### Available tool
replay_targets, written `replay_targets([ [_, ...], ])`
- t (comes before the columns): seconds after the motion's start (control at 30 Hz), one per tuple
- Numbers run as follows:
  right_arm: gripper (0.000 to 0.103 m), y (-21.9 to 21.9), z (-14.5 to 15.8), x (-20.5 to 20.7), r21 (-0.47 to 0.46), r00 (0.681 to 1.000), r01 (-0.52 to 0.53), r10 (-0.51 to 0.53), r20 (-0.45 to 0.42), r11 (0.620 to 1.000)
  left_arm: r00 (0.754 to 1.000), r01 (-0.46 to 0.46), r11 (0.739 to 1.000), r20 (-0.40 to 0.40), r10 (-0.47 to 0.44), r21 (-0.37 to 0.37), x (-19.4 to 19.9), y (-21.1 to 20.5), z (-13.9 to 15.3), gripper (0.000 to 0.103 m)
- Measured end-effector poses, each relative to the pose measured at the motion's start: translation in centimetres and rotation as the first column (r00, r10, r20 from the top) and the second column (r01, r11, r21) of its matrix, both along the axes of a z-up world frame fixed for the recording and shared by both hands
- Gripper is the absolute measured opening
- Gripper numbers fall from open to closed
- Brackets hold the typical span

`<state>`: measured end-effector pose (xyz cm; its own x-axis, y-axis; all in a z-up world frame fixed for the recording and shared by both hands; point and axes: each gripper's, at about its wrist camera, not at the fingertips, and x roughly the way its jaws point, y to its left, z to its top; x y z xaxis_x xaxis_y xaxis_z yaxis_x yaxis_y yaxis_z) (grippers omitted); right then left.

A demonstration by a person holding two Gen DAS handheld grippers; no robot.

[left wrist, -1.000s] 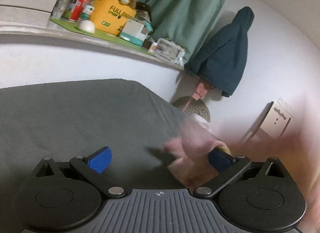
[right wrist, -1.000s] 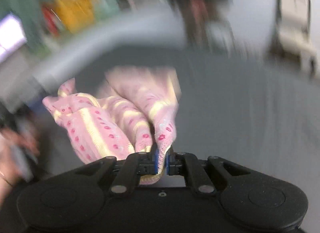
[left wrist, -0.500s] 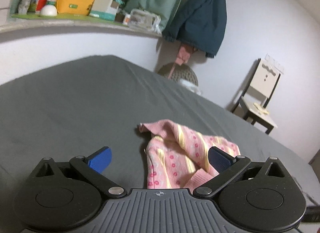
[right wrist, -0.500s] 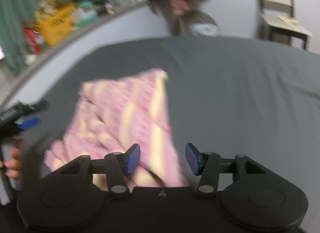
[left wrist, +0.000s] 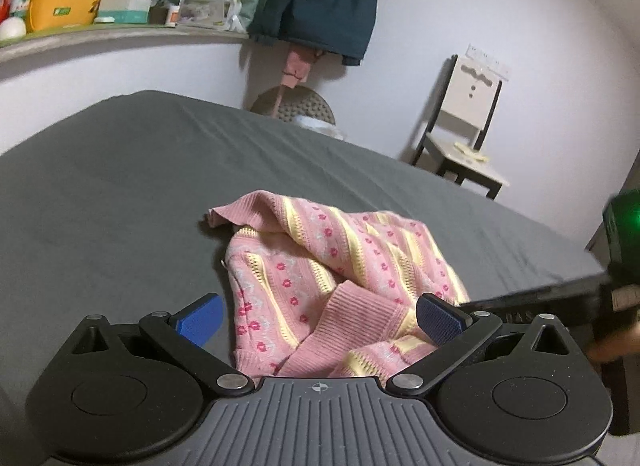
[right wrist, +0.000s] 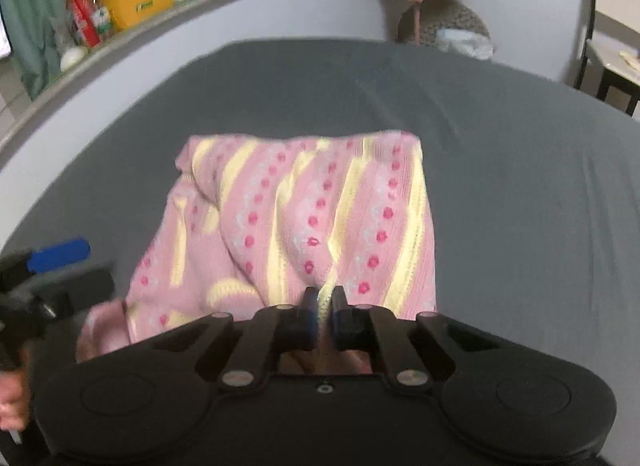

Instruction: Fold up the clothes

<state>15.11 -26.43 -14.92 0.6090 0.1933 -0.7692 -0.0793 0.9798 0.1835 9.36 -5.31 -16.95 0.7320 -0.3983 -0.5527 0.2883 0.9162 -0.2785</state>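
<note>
A pink knit sweater (left wrist: pixel 336 266) with yellow stripes and red dots lies crumpled on the dark grey bed (left wrist: pixel 120 169). My left gripper (left wrist: pixel 320 318) is open, its blue pads either side of the sweater's near ribbed hem, low over the bed. In the right wrist view the sweater (right wrist: pixel 304 209) lies in front of my right gripper (right wrist: pixel 324 298), whose jaws stand nearly closed at the sweater's near edge; a fold of cloth seems to sit between them. The left gripper (right wrist: pixel 44 266) shows at the left edge there.
A shelf (left wrist: pixel 120 29) along the wall holds a yellow box, cartons and bottles. A dark jacket (left wrist: pixel 320 1) hangs on the wall above a round stool (left wrist: pixel 296 109). A chair (left wrist: pixel 464 133) stands to the right beyond the bed's edge.
The right gripper dropped the sweater onto the bed, opened, and has now closed again at its near edge. The left gripper moved closer over the sweater, still open.
</note>
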Motion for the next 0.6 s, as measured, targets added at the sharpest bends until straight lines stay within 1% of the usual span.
replay_targets([
  [0.07, 0.007, -1.1, 1.3, -1.1, 0.041, 0.996, 0.059, -0.062, 0.070, 0.997, 1.000, -0.010, 1.000, -0.013, 0.010, -0.005, 0.1, 0.3, 0.0, 0.103],
  [0.1, 0.007, -1.9, 2.2, -1.9, 0.072, 0.988, 0.098, -0.106, 0.110, 0.993, 1.000, -0.014, 1.000, -0.018, 0.014, -0.016, 0.2, 0.4, 0.0, 0.103],
  [0.17, 0.007, -4.5, 4.0, -3.8, 0.163, 0.956, 0.197, -0.227, 0.186, 0.967, 1.000, -0.021, 0.999, -0.022, 0.020, -0.034, 0.2, 0.6, 0.0, 0.103],
  [0.2, 0.007, -5.9, 4.5, -4.7, 0.214, 0.930, 0.257, -0.302, 0.211, 0.942, 1.000, -0.021, 0.999, -0.020, 0.020, -0.038, 0.1, 0.6, 0.0, 0.103],
  [0.23, 0.007, -8.0, 4.8, -6.2, 0.276, 0.888, 0.331, -0.397, 0.232, 0.902, 1.000, -0.020, 0.999, -0.017, 0.019, -0.041, 0.1, 0.6, 0.1, 0.103],
  [0.27, 0.006, -10.0, 5.0, -7.6, 0.335, 0.838, 0.401, -0.489, 0.241, 0.853, 1.000, -0.020, 0.999, -0.015, 0.019, -0.045, 0.0, 0.6, 0.2, 0.103],
  [0.3, 0.006, -11.8, 4.6, -8.8, 0.374, 0.788, 0.469, -0.570, 0.232, 0.800, 1.000, -0.019, 0.999, -0.013, 0.019, -0.048, 0.0, 0.6, 0.2, 0.103],
  [0.37, 0.007, -15.0, 3.0, -11.1, 0.410, 0.699, 0.587, -0.693, 0.179, 0.698, 1.000, -0.010, 0.999, -0.004, 0.010, -0.049, -0.1, 0.5, 0.3, 0.103],
  [0.43, 0.007, -17.3, 0.5, -12.3, 0.375, 0.661, 0.682, -0.749, 0.050, 0.628, 1.000, 0.002, 0.999, 0.005, -0.001, -0.045, -0.3, 0.2, 0.5, 0.103],
  [0.47, 0.008, -18.0, -0.9, -12.8, 0.343, 0.659, 0.709, -0.752, -0.013, 0.616, 1.000, 0.007, 0.999, 0.007, -0.007, -0.043, -0.2, 0.0, 0.5, 0.103],
  [0.5, 0.010, -18.2, -1.7, -13.0, 0.310, 0.681, 0.705, -0.730, -0.047, 0.638, 1.000, 0.015, 0.999, 0.010, -0.015, -0.040, -0.3, -0.1, 0.5, 0.103],
  [0.57, 0.012, -17.4, -2.0, -13.6, 0.241, 0.728, 0.670, -0.685, -0.027, 0.702, 0.999, 0.028, 0.999, 0.016, -0.027, -0.029, -0.5, -0.4, 0.7, 0.103],
  [0.6, 0.019, -16.9, -2.0, -13.7, 0.206, 0.750, 0.649, -0.661, -0.011, 0.732, 0.999, 0.033, 0.999, 0.020, -0.032, -0.022, -0.5, -0.6, 0.7, 0.103],
])
